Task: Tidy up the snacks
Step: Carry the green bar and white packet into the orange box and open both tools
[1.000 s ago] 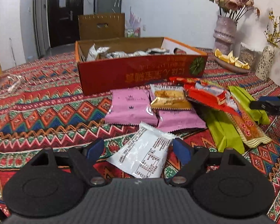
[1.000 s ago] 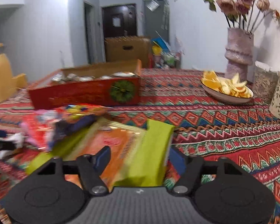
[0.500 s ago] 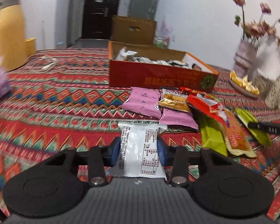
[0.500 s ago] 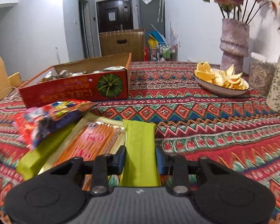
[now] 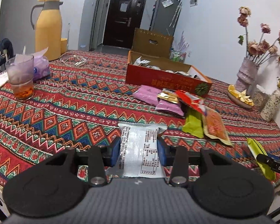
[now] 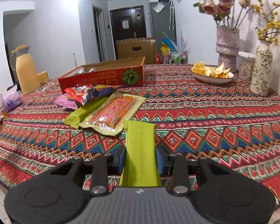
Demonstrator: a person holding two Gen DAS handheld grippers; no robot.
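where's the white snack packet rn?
Left wrist view, bottom centre: the white packet is clamped in the left gripper, above the tablecloth, nearer than the snack pile.

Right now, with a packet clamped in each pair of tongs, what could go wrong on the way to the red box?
1. The left tongs pinch the white packet only by its edges; it might slip or twist out.
2. The right tongs hold the green packet the same way, its far end sticking out free, so it could sag and snag on the orange packet.
3. The red box already holds wrappers; a careless drop may land outside.
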